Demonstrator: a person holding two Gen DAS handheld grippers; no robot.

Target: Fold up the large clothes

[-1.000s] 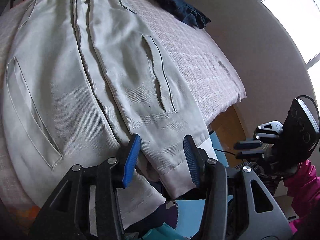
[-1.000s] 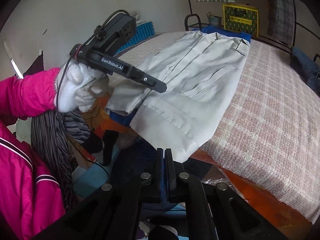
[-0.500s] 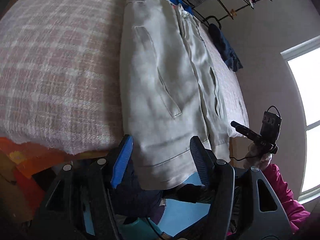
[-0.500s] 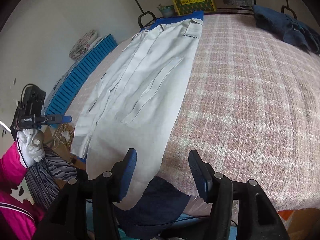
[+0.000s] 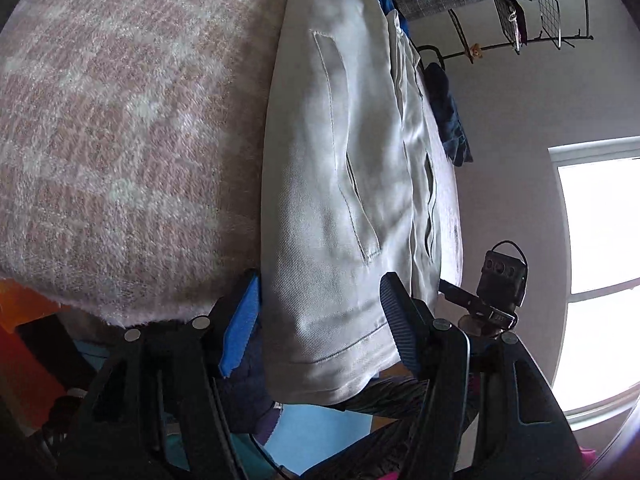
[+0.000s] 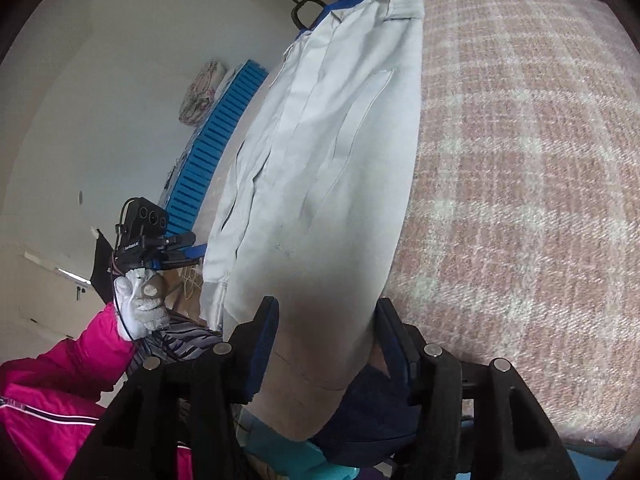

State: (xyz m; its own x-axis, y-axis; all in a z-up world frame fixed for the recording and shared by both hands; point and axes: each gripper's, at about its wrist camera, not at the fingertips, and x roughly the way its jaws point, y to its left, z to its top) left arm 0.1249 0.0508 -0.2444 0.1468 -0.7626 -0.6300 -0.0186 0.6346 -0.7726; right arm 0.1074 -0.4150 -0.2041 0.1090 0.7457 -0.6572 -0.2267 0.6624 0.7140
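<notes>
A pale grey garment [image 5: 340, 184] with slanted pockets lies lengthwise on a bed with a pink checked blanket [image 5: 120, 140], and its hem hangs over the near edge. My left gripper [image 5: 320, 320] is open, its blue pads astride one hem corner. My right gripper [image 6: 324, 340] straddles the other hem corner of the garment [image 6: 332, 200]. Its jaws are closing with the cloth between them, and the pads are still apart. Each view shows the other gripper from the side: the right one [image 5: 492, 284], and the left one [image 6: 160, 244] in a white-gloved hand [image 6: 140, 304].
A dark blue garment [image 5: 448, 120] lies at the far bed edge below a wire rack [image 5: 520, 12]. Dark navy cloth [image 6: 372, 412] and teal items sit below the near edge. A blue slatted panel [image 6: 216, 148] leans on the wall, and an orange box [image 5: 20, 340] stands beside the bed.
Both grippers rolled and moved down to the hem at the bed's near edge, one at each corner. The right gripper went from shut to open. The left opened wider.
</notes>
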